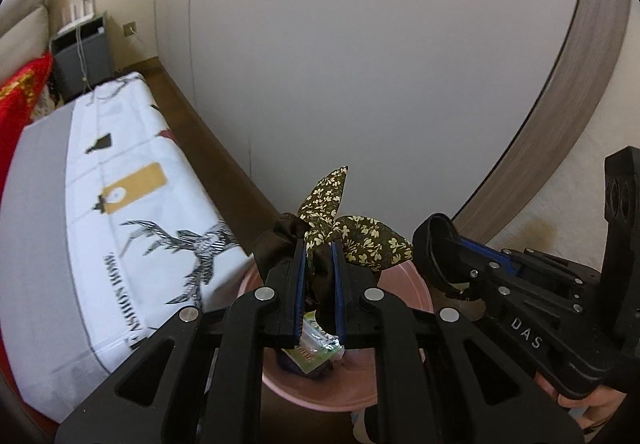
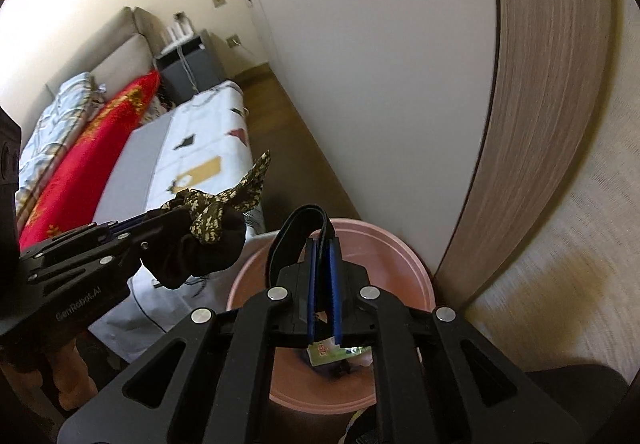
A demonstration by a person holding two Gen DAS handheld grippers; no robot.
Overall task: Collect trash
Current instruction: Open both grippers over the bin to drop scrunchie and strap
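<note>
Both claws hang over the pink bin (image 1: pixel 404 276), each carrying 1 item. The left claw (image 1: pixel 319 264) is clamped on a dark scrunchie with a floral bow (image 1: pixel 352 232), the bow ends sticking up past the fingertips, directly above the bin's opening. The right claw (image 2: pixel 323 264) is pinched nearly together on a black strap loop (image 2: pixel 298 232), which arches up and out to the left of its tips, also above the bin's mouth.

Down inside the bin lies a green-and-white wrapper (image 2: pixel 330 352) with some darker scraps beside it, so part of the collecting looks done already.

As for progress: both items appear to be at the drop-off point but neither is let go. What is left for these 2 is a release over the bin, and each sits well inside the rim, so a plain opening should do. The bed (image 1: pixel 132 204) just left of the bin shows only its printed cover on the near part; whether more trash waits elsewhere in the room cannot be told from here.
</note>
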